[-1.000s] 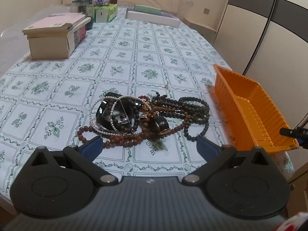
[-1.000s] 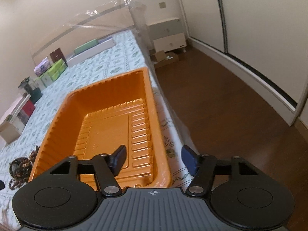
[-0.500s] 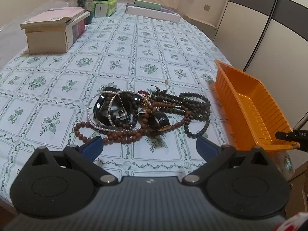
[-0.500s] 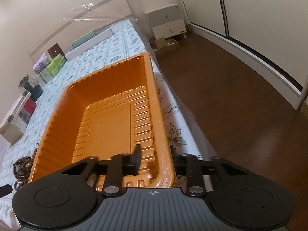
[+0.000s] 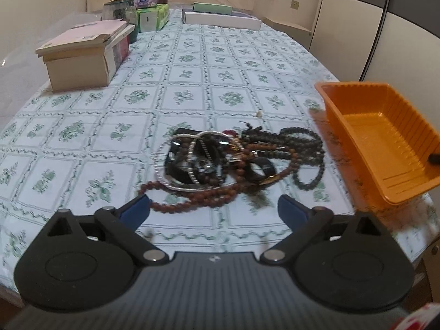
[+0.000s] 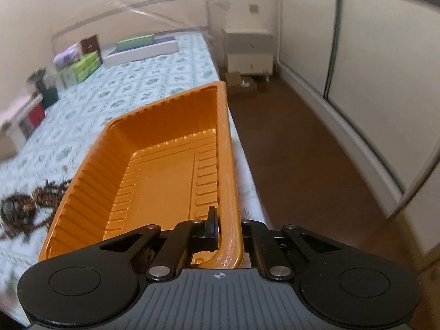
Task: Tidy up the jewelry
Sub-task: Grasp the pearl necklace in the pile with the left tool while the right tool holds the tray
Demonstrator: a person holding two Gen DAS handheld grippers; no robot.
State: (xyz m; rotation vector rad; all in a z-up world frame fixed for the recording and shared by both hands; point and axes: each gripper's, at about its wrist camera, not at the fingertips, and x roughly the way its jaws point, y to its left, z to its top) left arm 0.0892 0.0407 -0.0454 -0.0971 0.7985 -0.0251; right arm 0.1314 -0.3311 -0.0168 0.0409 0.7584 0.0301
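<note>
A tangled pile of jewelry [image 5: 236, 159], with brown and dark bead strands, a pearl strand and black bangles, lies on the floral tablecloth. My left gripper [image 5: 214, 210] is open and empty just in front of the pile. An empty orange tray [image 5: 379, 140] stands right of the pile, near the table's right edge. In the right wrist view my right gripper [image 6: 228, 227] is shut on the near right rim of the orange tray [image 6: 165, 170]. The jewelry pile [image 6: 24, 209] shows blurred left of the tray.
A stack of beige boxes [image 5: 85, 55] stands at the left. A jar, tissue boxes [image 5: 150, 13] and flat white and green boxes [image 5: 222, 18] line the far end. The table's right edge drops to a wooden floor [image 6: 316, 165] beside wardrobe doors.
My right gripper closed onto the tray's rim and the tray has swung and tilted, its open side now showing in the left view. My left gripper stayed open in front of the pile.
</note>
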